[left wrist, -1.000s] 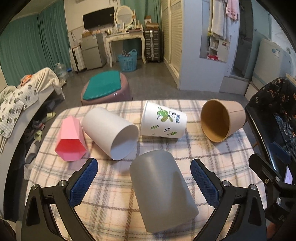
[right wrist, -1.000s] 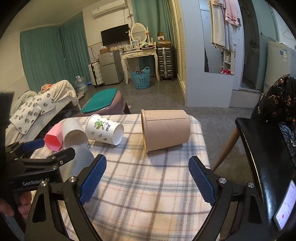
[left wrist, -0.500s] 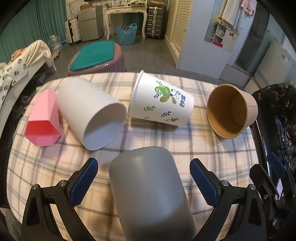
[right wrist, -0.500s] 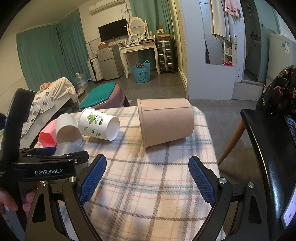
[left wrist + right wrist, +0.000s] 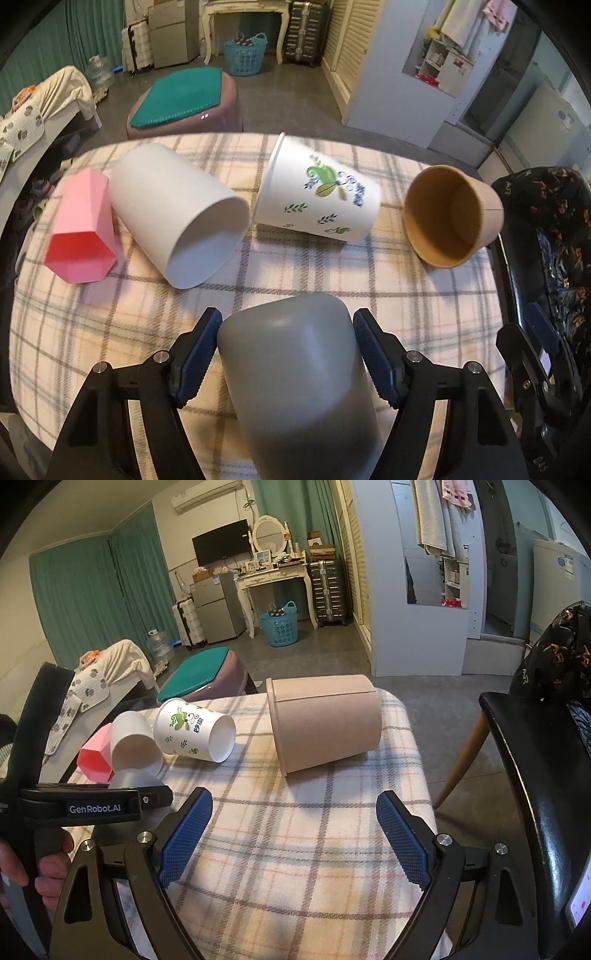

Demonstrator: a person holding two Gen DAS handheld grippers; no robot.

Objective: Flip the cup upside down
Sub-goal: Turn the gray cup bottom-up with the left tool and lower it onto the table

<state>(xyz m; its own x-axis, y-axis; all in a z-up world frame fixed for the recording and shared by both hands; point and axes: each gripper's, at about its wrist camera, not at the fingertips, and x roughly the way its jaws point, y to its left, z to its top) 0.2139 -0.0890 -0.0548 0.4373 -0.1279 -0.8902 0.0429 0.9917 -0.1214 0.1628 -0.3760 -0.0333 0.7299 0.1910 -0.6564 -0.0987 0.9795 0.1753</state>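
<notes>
A grey cup (image 5: 295,380) lies on its side on the plaid tablecloth (image 5: 110,332), base pointing away from me. My left gripper (image 5: 286,354) has closed on it, blue pads against both sides of the cup. A sliver of the grey cup (image 5: 135,778) shows in the right wrist view behind the left gripper body. My right gripper (image 5: 293,838) is open and empty above the tablecloth (image 5: 295,867), short of a brown paper cup (image 5: 325,720) lying on its side.
Also lying on their sides are a pink faceted cup (image 5: 83,236), a plain white cup (image 5: 181,218), a white leaf-print cup (image 5: 317,199) and the brown cup (image 5: 450,216). A black chair (image 5: 535,794) stands right of the table. A purple stool (image 5: 184,99) stands beyond it.
My left gripper moved forward and down over the grey cup and its jaws closed from wide open onto the cup's sides. My right gripper stayed open and barely moved.
</notes>
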